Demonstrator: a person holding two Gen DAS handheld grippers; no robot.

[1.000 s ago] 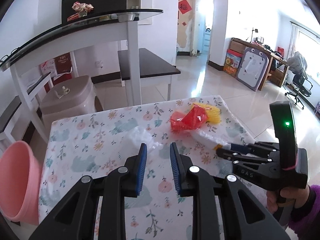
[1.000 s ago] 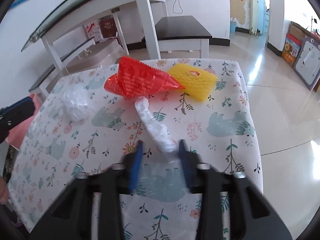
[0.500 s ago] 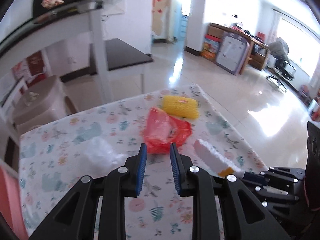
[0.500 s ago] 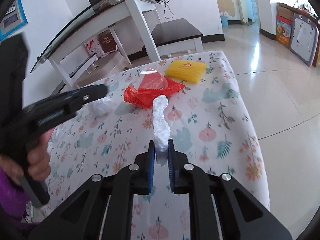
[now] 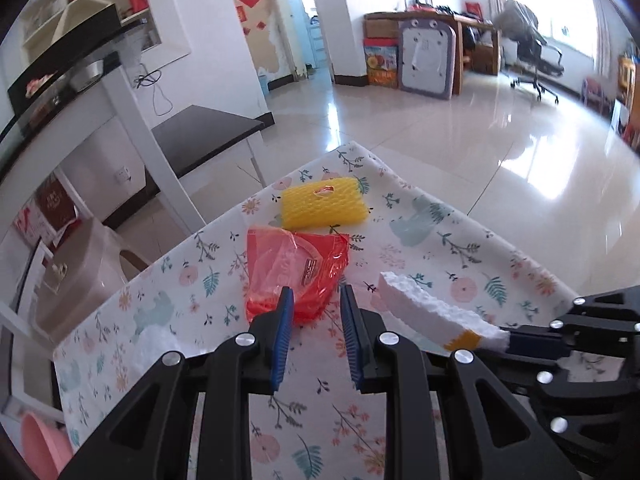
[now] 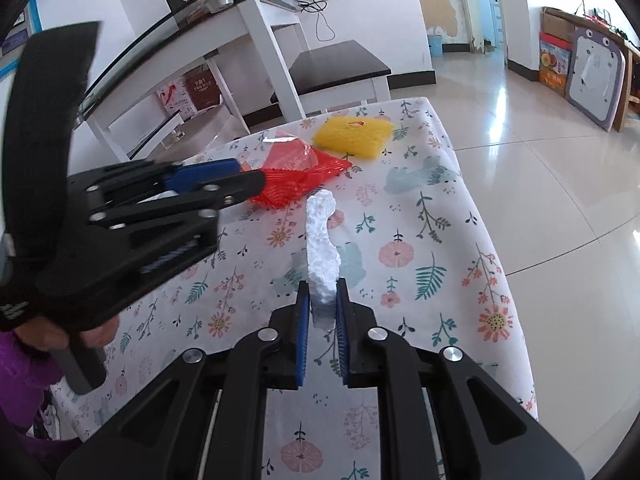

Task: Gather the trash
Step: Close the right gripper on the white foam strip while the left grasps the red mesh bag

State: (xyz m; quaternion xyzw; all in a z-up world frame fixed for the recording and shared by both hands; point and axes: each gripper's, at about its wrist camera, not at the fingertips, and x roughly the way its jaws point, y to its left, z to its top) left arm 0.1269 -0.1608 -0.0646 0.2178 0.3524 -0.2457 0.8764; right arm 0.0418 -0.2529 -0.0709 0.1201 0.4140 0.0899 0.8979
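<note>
Floral tablecloth bears crinkly red wrapper, yellow foam netting.

Both grippers: black plastic linkage arms, silver round screws at pivots, ribbed blue pads on fingers (same build each side). Left gripper handle black; purple sleeve on person.

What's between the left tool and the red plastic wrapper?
Nothing visible. The left tool is open, with the crumpled red plastic wrapper right ahead on the floral tablecloth. The white foam strip in the right tool lies off to the side.
</note>
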